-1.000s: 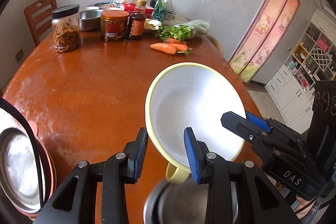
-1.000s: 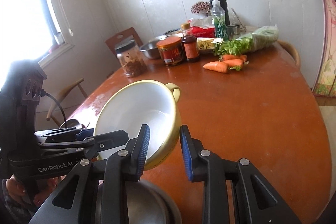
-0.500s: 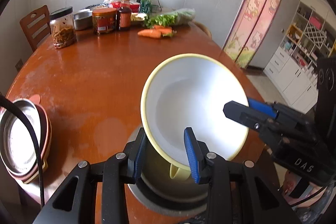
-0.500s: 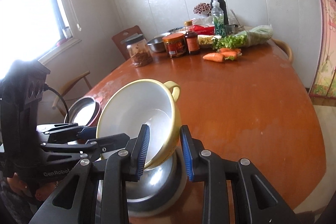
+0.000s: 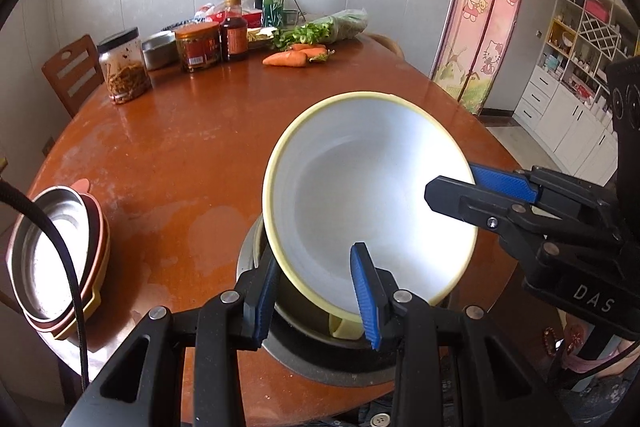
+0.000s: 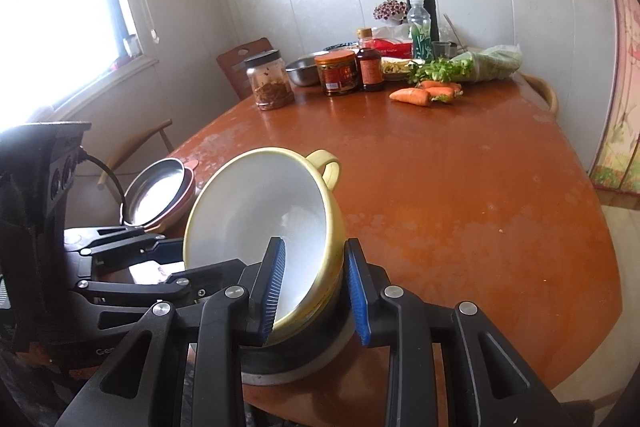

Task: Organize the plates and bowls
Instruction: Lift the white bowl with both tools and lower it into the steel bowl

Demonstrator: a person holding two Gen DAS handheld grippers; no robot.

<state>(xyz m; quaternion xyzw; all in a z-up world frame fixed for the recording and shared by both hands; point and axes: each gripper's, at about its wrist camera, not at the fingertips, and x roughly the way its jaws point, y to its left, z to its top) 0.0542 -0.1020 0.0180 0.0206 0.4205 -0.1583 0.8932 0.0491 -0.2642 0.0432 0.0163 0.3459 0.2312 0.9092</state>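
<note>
Two claws grip one yellow bowl (image 5: 372,195) by its rim: the left claw (image 5: 316,291) at the lower centre of its frame, narrow on the near edge, and the right claw (image 6: 314,287) likewise clamped on the opposite edge. The bowl tilts, its base in a steel bowl (image 5: 320,355) on the tabletop (image 5: 180,155). At the left edge sits a stack of plates (image 5: 56,259). Carrots (image 5: 290,58) and jars (image 5: 198,47) stand at upper centre.
</note>
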